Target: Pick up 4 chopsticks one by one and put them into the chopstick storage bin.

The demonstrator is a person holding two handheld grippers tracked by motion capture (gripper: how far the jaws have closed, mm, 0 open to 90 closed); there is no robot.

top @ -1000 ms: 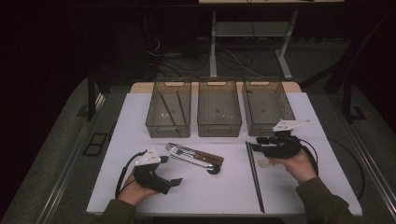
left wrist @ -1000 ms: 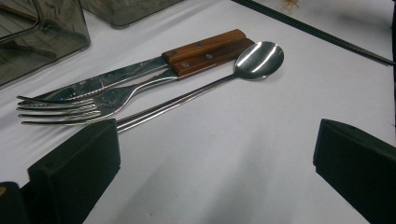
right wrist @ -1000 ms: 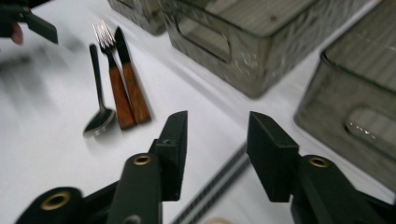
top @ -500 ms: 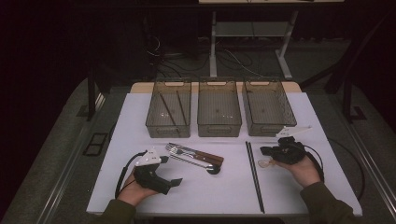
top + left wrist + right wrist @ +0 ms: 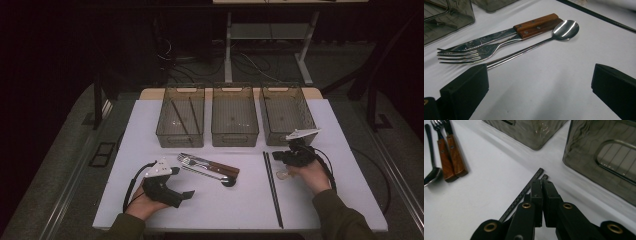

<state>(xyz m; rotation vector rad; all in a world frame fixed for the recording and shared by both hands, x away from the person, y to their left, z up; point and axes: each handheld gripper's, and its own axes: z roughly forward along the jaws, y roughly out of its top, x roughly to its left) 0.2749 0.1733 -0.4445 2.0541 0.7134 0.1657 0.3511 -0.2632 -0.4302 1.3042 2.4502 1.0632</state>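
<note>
Writing: I read no brand, label or lettering anywhere, not on the bins, the cutlery or the grippers.
Surface: I'm working over a white table (image 5: 240,205), matte and plain, lit bright against a dark room.
Room: black around the table; I see cables on the floor and the legs of a desk beyond the far edge.
Bins: three smoky clear bins (image 5: 235,117) sit in a row at the far side; the left one holds two dark sticks.
Right gripper (image 5: 541,185): its jaws have just been closing and now stand together, tips down over the near end of the chopsticks (image 5: 272,187); whether a stick is pinched between the pads I cannot tell.
Chopsticks: black pair, lying side by side on the table, right of centre.
Left gripper (image 5: 539,82): jaws wide apart, nothing between them, resting low on the table.
Cutlery: wooden-handled knife (image 5: 506,32), fork (image 5: 474,53) and steel spoon (image 5: 544,40) lie bunched together ahead of it.
</note>
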